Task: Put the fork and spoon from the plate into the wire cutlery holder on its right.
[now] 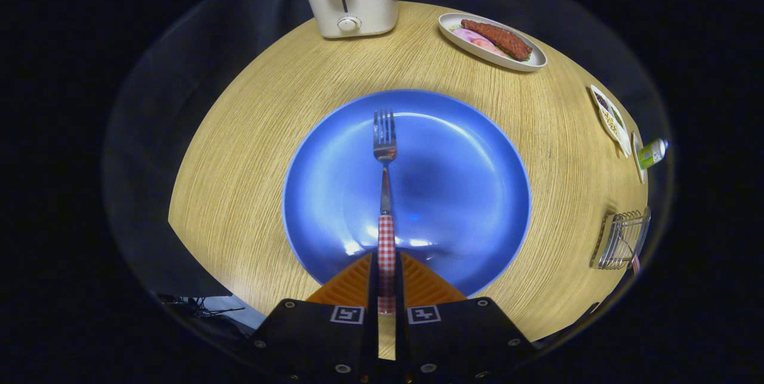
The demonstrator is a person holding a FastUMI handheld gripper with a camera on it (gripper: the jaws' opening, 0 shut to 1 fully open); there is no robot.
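Round wooden table (250,151), light grain. 6 items rest on it. Centre: blue plate (465,193). Far edge: white toaster (352,5), bread in its slots. Far-right edge: oval dish (477,45) with food. Right edge: small white dish (615,127), then a green-and-white tube (652,153) lying on its side. Near-right edge: wire cutlery holder (624,239), well apart from the plate.

The fork (385,193) with a red-white checked handle points its tines far over the blue plate (465,193), its handle clamped between both fingers of the gripper (386,264), while the wire cutlery holder (622,239) stands at right.
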